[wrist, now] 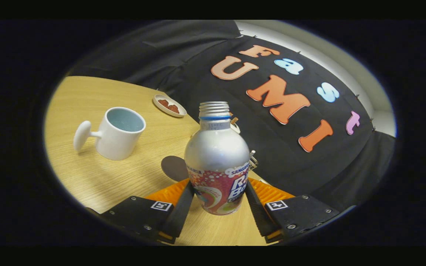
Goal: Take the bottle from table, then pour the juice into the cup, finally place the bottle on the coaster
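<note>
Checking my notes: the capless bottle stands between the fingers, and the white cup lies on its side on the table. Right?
Not quite. In the gripper view the cup stands upright, mouth up. The bottle is capless, between the hand-held gripper fingers.

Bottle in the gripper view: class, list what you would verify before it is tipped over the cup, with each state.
1. Fingers of gripper pressing both sides of bottle: ok.
2. Cap off, threaded neck open: ok.
3. Bottle upright: ok.
4. Cup upright on table, mouth open, beyond the fingers: ok.
5. Juice level in bottle: cannot tell.
6. Coaster, the dark disc partly behind the bottle, free: ok, judging by its visible part.
</note>
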Tool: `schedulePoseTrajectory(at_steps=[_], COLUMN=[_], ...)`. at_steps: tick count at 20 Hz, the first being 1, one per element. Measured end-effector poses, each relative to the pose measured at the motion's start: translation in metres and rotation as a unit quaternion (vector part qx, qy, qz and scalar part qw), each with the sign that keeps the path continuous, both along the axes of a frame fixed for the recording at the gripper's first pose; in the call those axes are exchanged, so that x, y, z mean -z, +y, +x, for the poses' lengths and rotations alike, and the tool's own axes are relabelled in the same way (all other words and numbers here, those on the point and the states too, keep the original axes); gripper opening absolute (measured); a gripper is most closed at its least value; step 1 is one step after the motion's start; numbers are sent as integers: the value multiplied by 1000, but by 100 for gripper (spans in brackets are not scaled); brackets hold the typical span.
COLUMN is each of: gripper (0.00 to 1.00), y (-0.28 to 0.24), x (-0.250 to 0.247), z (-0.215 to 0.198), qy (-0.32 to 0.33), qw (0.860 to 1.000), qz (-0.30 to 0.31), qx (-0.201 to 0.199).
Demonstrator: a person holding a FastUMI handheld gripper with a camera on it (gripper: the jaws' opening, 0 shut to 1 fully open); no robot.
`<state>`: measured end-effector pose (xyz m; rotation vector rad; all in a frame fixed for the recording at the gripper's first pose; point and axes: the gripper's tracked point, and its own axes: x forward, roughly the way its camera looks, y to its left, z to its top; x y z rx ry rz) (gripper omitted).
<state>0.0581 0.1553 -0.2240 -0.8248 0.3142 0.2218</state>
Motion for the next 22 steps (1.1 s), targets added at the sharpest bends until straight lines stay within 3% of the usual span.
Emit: schedulePoseTrajectory(at_steps=[11, 22], gripper=[78, 77], y=[19, 34], x=[2, -3], z=[8, 12], qy=[-34, -85], qw=[994, 971], qz=[-98, -214], qx=[-26, -70])
